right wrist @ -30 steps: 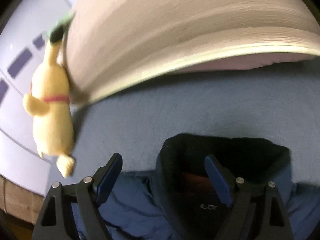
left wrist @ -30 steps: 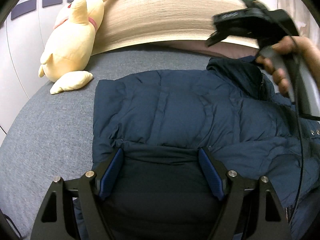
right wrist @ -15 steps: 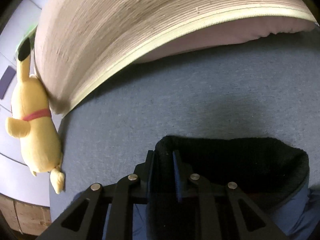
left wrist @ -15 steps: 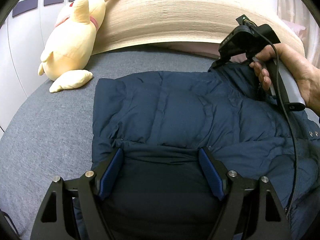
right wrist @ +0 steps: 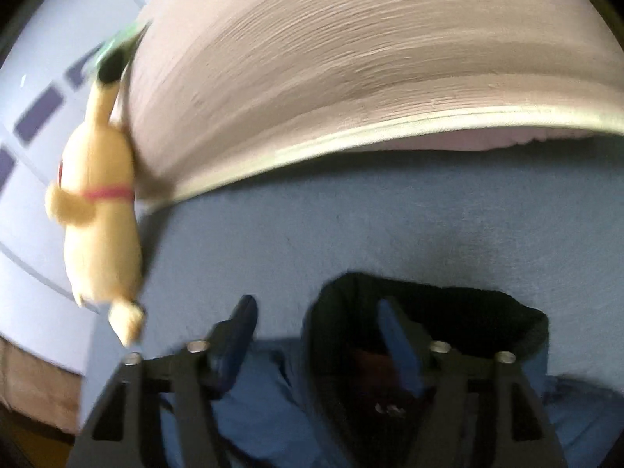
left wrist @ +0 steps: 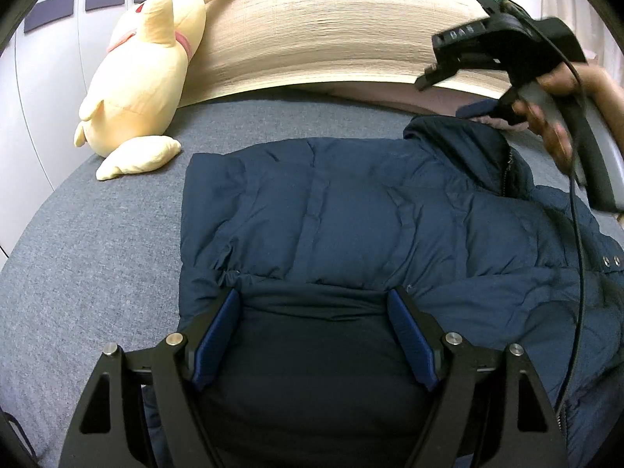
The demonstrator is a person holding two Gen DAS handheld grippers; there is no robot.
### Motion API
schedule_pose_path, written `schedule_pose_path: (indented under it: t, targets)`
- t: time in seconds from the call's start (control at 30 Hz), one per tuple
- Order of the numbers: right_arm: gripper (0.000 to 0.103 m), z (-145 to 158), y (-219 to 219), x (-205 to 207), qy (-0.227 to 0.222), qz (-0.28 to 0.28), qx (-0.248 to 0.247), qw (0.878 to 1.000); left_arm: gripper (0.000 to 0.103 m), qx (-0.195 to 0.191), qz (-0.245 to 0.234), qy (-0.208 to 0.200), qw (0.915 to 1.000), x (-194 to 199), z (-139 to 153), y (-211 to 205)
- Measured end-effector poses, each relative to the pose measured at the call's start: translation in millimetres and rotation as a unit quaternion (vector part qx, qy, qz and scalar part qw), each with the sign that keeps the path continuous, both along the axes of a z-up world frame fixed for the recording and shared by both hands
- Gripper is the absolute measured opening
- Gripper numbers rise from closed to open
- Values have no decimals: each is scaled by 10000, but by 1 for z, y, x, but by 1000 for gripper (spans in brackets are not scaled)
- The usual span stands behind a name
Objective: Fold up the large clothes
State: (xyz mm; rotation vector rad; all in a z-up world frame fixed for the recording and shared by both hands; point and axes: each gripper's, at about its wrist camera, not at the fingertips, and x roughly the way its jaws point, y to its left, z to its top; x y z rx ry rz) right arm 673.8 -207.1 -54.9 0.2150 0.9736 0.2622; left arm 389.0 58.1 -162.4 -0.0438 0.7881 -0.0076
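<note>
Lying flat on the grey bed cover (left wrist: 97, 273), the navy padded jacket (left wrist: 351, 214) has its body spread in front of the left gripper (left wrist: 314, 335) and its dark collar (right wrist: 429, 312) turned toward the far side, just under the right gripper (right wrist: 316, 335). I judge the jacket is laid out like this so that a fold can begin from a smooth shape.

The left gripper has its blue pads wide apart above the near hem, holding nothing; it seems to wait there, ready to take the hem.

The right gripper, held by the person's hand (left wrist: 553, 117), also has its fingers apart, one on each side of the collar's left edge, not pinching it. Its picture is blurred.

Beyond both grippers a beige ribbed pillow (left wrist: 331, 31) lies across the bed, and a yellow plush toy (left wrist: 144, 78) leans against it, to the far left, well apart from the jacket.
</note>
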Motion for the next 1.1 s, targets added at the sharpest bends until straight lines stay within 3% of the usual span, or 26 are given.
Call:
schedule_pose_path:
  t: [0.07, 0.13, 0.17, 0.27, 0.37, 0.47, 0.53, 0.57, 0.6, 0.67, 0.83, 1.0, 1.03, 1.07, 1.1]
  targets:
    - [67, -10, 8, -5, 134, 205, -256, 9994, 78, -4, -1, -3, 10000, 0, 0, 1]
    - [16, -23, 12, -1, 367, 368, -420, 9978, 78, -6, 0, -5, 10000, 0, 0, 0]
    - [15, -24, 11, 1, 397, 334, -499, 9974, 78, -3, 0, -5, 10000, 0, 0, 0]
    - [14, -21, -1, 5, 301, 200, -249, 9990, 78, -31, -5, -12, 10000, 0, 0, 1]
    - [14, -48, -34, 15, 678, -132, 228, 9973, 78, -58, -23, -18, 10000, 0, 0, 1]
    - [15, -49, -28, 13, 492, -94, 226, 9985, 78, -60, -19, -16, 10000, 0, 0, 1]
    - [25, -46, -30, 12, 567, -108, 293, 9979, 78, -57, -21, -15, 10000, 0, 0, 1]
    - [39, -41, -32, 10, 560, -136, 319, 9978, 78, -59, -22, -16, 10000, 0, 0, 1]
    - [60, -34, -32, 7, 483, -127, 298, 9983, 78, -62, -22, -17, 10000, 0, 0, 1]
    - [67, -14, -32, -6, 168, -135, 147, 9997, 78, -67, -24, -19, 10000, 0, 0, 1]
    - [67, 31, -33, -52, -613, 92, -10, 9981, 78, -63, -24, -20, 10000, 0, 0, 1]
    - [66, 12, -26, -69, -326, 791, -828, 9929, 78, -65, -24, -21, 10000, 0, 0, 1]
    - [62, 6, -24, -69, -265, 840, -888, 9921, 78, -63, -23, -20, 10000, 0, 0, 1]
    - [37, 0, -23, -68, -252, 826, -1123, 9899, 78, -62, -22, -21, 10000, 0, 0, 1]
    - [32, -5, -25, -64, -215, 733, -1314, 9884, 78, -64, -24, -22, 10000, 0, 0, 1]
